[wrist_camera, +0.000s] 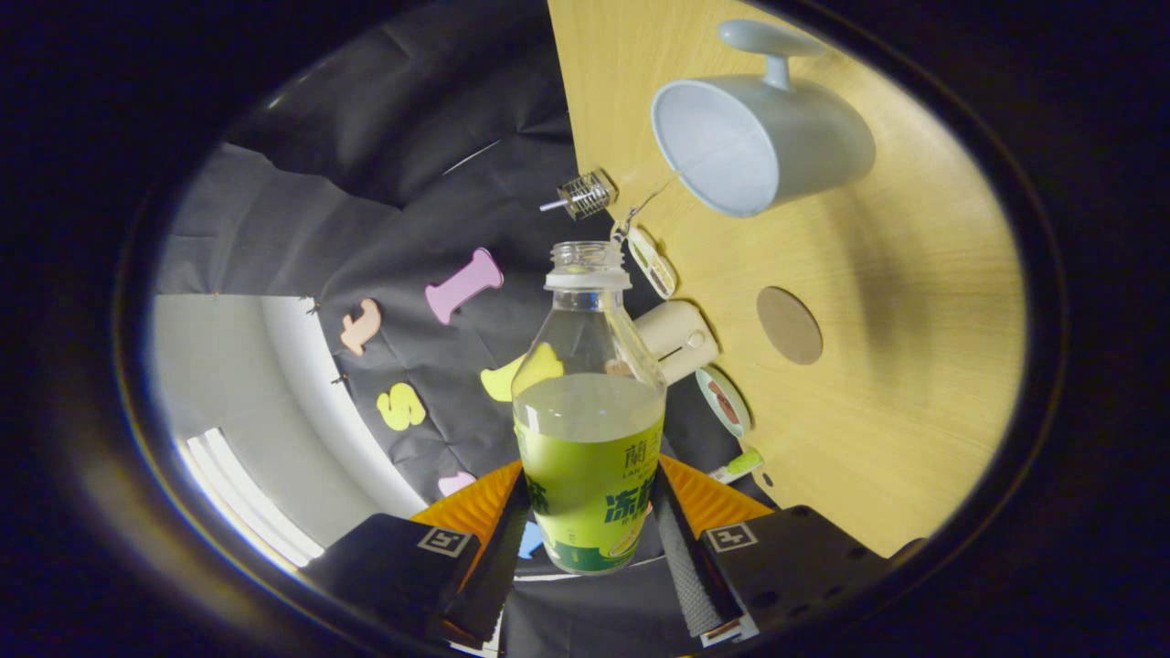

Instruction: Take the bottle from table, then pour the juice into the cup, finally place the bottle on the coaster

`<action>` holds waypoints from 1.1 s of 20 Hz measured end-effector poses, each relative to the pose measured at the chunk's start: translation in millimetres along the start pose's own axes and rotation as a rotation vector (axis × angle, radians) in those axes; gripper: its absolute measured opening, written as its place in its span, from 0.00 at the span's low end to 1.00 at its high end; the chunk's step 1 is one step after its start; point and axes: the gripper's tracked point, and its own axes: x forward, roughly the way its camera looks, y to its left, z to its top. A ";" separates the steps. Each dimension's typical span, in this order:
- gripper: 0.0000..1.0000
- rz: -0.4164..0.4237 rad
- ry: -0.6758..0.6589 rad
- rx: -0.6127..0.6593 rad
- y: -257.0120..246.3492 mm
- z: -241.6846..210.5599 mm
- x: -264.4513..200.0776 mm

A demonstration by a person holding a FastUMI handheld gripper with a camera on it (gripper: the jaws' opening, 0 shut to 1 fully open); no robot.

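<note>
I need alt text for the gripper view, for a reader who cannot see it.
The gripper holds an uncapped bottle, half full of juice, between both fingers. Beyond it, the wooden table appears rotated, bearing a pale cup and a round coaster.

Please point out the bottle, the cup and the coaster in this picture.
bottle (590, 457), gripper view, on its label, held between the tongs (592, 539).
cup (763, 142), gripper view, on its outer wall.
coaster (789, 325), gripper view, on its flat face.

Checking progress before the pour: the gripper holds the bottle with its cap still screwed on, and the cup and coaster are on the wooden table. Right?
Not quite. In the gripper view the bottle, clamped in the gripper, has no cap; its neck is open. The cup and coaster are on the wooden table as stated.
</note>
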 end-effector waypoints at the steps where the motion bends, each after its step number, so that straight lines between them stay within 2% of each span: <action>1: 0.77 0.004 0.001 0.010 1.7 0.1 -0.3; 22: 0.78 0.059 -0.014 0.125 17.9 4.6 0.4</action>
